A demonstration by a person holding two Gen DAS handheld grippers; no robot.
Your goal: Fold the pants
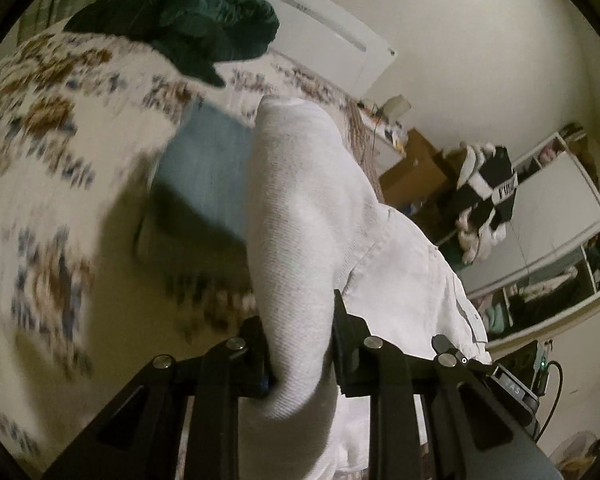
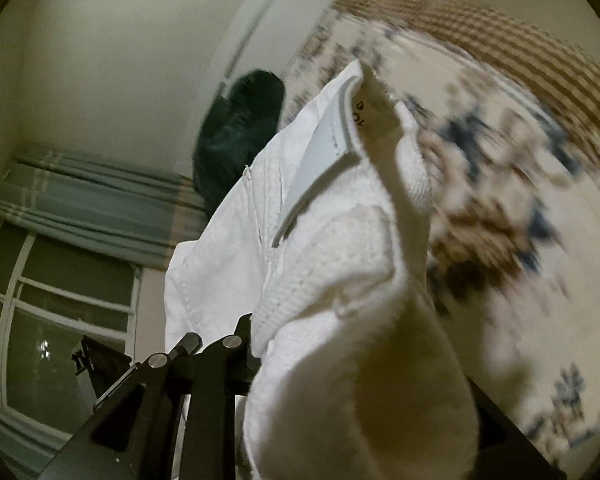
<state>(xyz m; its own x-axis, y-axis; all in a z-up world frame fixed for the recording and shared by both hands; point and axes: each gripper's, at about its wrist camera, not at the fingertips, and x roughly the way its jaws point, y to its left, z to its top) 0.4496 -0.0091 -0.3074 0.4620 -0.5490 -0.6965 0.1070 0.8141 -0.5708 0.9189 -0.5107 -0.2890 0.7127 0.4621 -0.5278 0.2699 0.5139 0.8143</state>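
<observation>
White pants (image 1: 300, 208) hang bunched between both grippers, lifted above a flower-print bedspread (image 1: 52, 128). My left gripper (image 1: 300, 344) is shut on a thick fold of the white fabric. In the right wrist view the pants (image 2: 340, 280) fill the middle, with a grey-edged label (image 2: 324, 168) showing. My right gripper (image 2: 268, 340) is shut on the pants; its right finger is hidden under the cloth.
A dark green garment (image 1: 188, 12) lies at the far side of the bed, also in the right wrist view (image 2: 240, 128). A folded blue item (image 1: 208, 176) lies on the bed. A shelf unit (image 1: 540, 240) with clothes stands right. A window (image 2: 60, 312) and curtain (image 2: 92, 208) are left.
</observation>
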